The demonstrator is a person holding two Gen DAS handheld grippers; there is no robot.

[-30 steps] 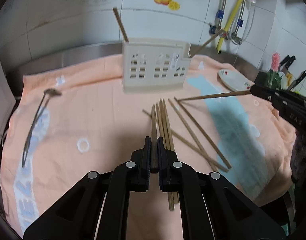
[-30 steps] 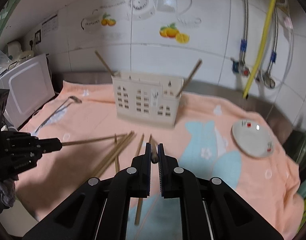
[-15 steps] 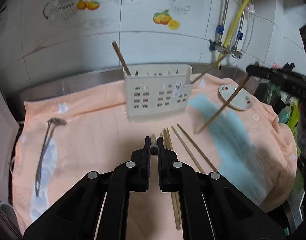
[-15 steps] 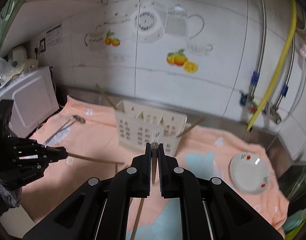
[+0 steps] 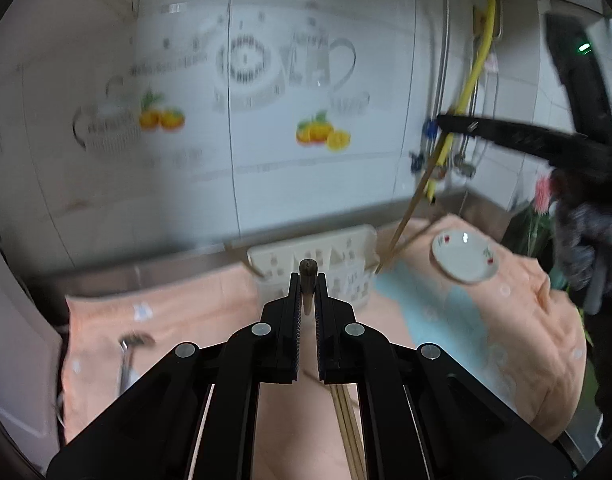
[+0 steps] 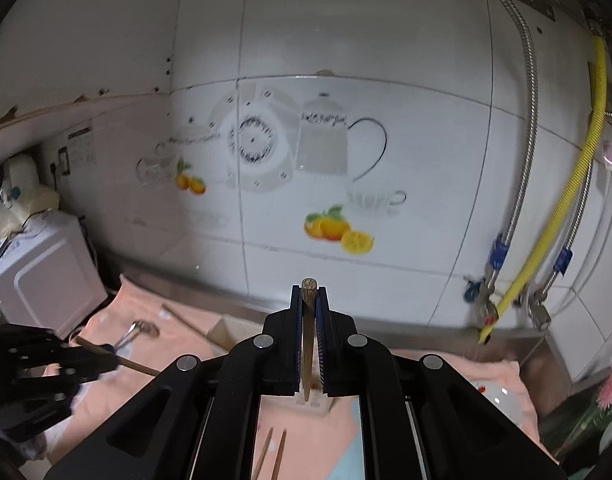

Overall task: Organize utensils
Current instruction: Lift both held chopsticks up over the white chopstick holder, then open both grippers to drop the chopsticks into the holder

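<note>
Currently both tools are clamped, each on one chopstick. The left tool (image 5: 307, 280) is closed on a brown chopstick (image 5: 308, 276), gripped near its thick end; the blunt end is seen poking just past the fingertips, the shaft hidden below between the jaws. The right tool (image 6: 309, 294) is closed on a second chopstick (image 6: 308, 328), likewise held near its thick end, with the tapered shaft hanging down between the jaws.

Landmark: the cream utensil holder (image 5: 346, 260), standing on the orange towel (image 5: 186, 312) that covers the desk, against the steel edge at the tiled wall. In the left wrist view the left tool is held in front of the holder and above towel level. The right tool is seen up and to the right of the holder, its chopstick slanting down so the tip ends just at the holder's right end; whether the tip is inside cannot be told. One chopstick is already leaning out of the holder's left side, blurred. A small white plate (image 5: 464, 256) lies on the towel to the right of the holder. A metal ladle (image 5: 132, 346) lies well to the left of it. Loose chopsticks (image 5: 348, 420) lie on the towel in front of the holder, partly hidden behind the left tool. Both views are motion-blurred.
</note>
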